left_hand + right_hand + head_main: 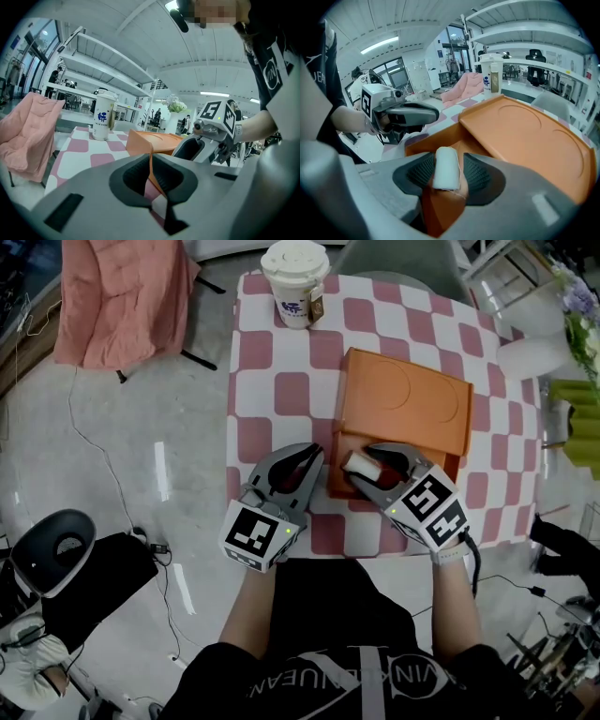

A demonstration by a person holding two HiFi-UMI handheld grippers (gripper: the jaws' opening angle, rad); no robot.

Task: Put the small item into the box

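My right gripper is pinching the small white roll between half-open jaws, just over the open near end of the orange box. My left gripper is closing narrowly on this box's left wall. The lid is covering its far part.

Orange box, white small item, pink-and-white checked tablecloth, white cup (blue print), plain salmon-pink cloth
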